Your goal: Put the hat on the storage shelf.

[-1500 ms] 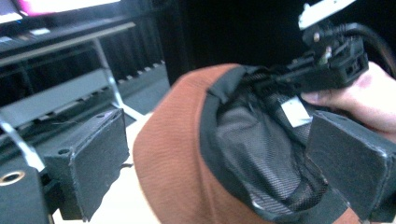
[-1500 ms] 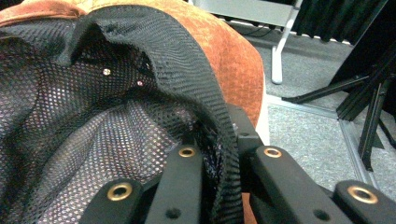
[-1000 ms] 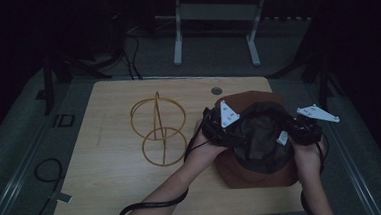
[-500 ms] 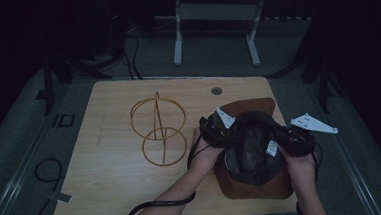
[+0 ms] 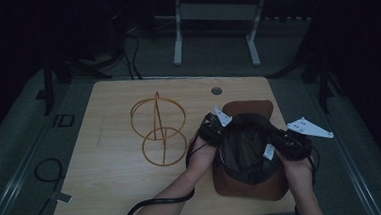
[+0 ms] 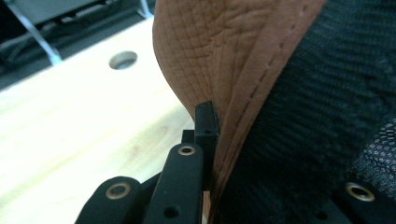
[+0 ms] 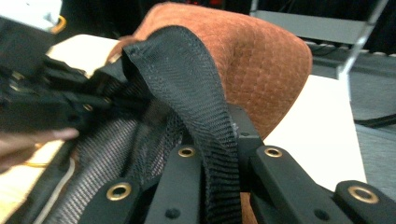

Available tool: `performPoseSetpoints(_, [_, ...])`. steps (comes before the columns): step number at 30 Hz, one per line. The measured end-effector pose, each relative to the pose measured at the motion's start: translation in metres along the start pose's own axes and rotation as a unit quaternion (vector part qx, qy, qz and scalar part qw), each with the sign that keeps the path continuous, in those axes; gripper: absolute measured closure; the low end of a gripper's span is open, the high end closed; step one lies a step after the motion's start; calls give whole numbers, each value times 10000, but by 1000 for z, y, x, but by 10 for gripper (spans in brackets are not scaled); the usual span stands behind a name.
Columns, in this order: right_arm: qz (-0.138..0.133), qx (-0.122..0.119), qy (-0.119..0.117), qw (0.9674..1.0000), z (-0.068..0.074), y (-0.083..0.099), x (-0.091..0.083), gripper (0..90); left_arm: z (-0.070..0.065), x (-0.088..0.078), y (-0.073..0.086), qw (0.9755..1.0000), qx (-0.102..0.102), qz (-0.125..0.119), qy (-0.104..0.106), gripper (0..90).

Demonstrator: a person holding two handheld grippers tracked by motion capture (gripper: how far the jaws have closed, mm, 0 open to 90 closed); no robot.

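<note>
**Both grippers hold the hat by its brim**

The brown hat [image 5: 248, 184] lies upside down on the right part of the desk [image 5: 113, 192]. The left gripper [image 5: 213, 131] has just closed its jaws on the brim edge — the right gripper [image 5: 281, 144] pinches the black inner band [image 7: 196, 107]. A wire stand [image 5: 159, 132] is just beside, on the left.

We see a pale wooden table [image 5: 123, 191] with rounded corners, standing on a grey floor [image 5: 215, 61]. A round cable hole [image 5: 216, 91] sits near its far edge. On the left half rests a gold wire frame [image 5: 159, 129] of two rings joined by thin rods. On the right half lies a brown hat [image 5: 250, 181], its dark mesh lining turned up; its brim touches the tabletop close to the near edge.
</note>
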State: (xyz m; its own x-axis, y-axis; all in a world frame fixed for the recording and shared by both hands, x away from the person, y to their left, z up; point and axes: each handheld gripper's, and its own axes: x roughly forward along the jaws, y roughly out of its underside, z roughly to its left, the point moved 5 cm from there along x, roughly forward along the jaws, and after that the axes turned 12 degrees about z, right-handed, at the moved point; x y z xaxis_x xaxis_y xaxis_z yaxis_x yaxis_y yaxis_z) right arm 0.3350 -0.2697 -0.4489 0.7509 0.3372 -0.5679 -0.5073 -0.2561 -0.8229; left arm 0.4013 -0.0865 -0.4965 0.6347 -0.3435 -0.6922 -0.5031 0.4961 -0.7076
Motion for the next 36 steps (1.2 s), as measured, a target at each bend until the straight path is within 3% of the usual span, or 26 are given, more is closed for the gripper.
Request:
performPoseSetpoints(3, [-46, -51, 187, 9998, -1, 2, -1, 844, 2, -6, -6, 9999, 49, -96, -87, 870])
performPoseSetpoints(6, [-52, -61, 215, 9997, -2, 5, -3, 819, 4, -12, -12, 9996, 76, -203, -174, 870])
performPoseSetpoints(12, [-200, -64, 120, 9997, -2, 6, -11, 598, 7, -20, -21, 9992, 75, -360, -169, 874])
performPoseSetpoints(13, [-200, -64, 120, 9997, -2, 6, -11, 598, 7, -20, -21, 9992, 75, -360, -169, 874])
performPoseSetpoints(16, [-221, 41, -140, 9996, -4, 8, -17, 445, 9, -25, -26, 9987, 78, -437, -231, 874])
performPoseSetpoints(21, [-211, -122, -534, 9983, -1, 13, -30, 347, 8, -28, -28, 9976, 139, -592, -339, 873])
performPoseSetpoints(27, [-411, -193, -713, 9964, -9, 16, -61, 339, 7, -33, -26, 9969, 168, -709, -308, 872])
performPoseSetpoints(30, [-535, -216, -648, 9962, -17, 16, -77, 340, 9, -37, -25, 9961, 160, -834, -252, 872])
performPoseSetpoints(34, [-552, 6, -476, 9973, -37, 22, -85, 323, 10, -46, -23, 9930, 261, -1152, -95, 870])
performPoseSetpoints(36, [-458, 46, -523, 9976, -45, 26, -84, 306, 10, -51, -23, 9911, 318, -1290, 30, 871])
